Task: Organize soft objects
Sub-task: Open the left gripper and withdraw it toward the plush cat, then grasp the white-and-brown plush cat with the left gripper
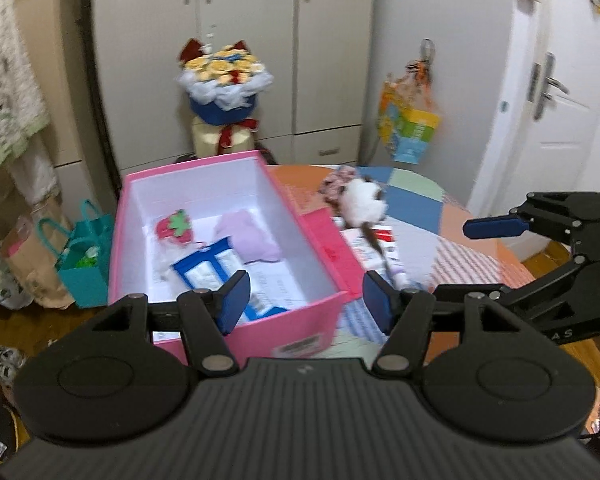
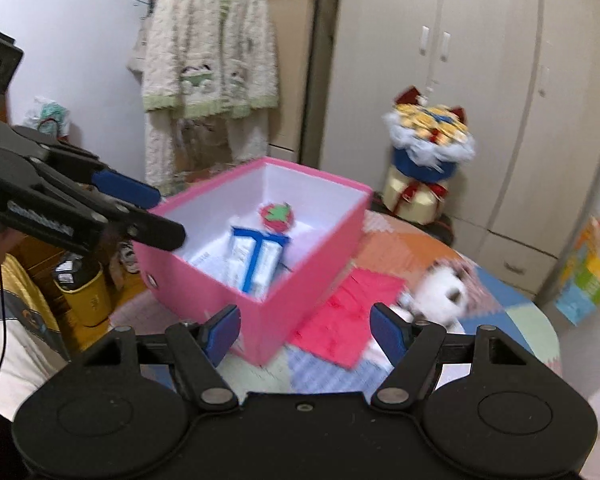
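Note:
An open pink box [image 1: 300, 332] with a white inside stands on the patchwork-covered table [image 1: 416, 200]. In it lie a red strawberry plush [image 1: 174, 226], a lilac soft piece [image 1: 248, 236] and a blue-and-white packet [image 1: 210, 268]. The box's pink lid [image 1: 328, 236] lies flat beside it. A white and brown plush toy [image 1: 362, 200] rests on the table past the lid, also seen in the right wrist view as a blurred plush toy [image 2: 440, 296]. My left gripper [image 1: 306, 302] hovers over the box's near corner, open and empty. My right gripper [image 2: 306, 334] is open and empty near the box [image 2: 260, 320].
A flower bouquet [image 1: 224, 80] stands on a stool before the wardrobe [image 1: 260, 20]. A teal bag [image 1: 86, 256] and paper bags sit on the floor at left. Fleecy pyjamas [image 2: 208, 60] hang on the wall. A person's sleeve [image 2: 16, 340] is close at left. A door [image 1: 560, 100] is at right.

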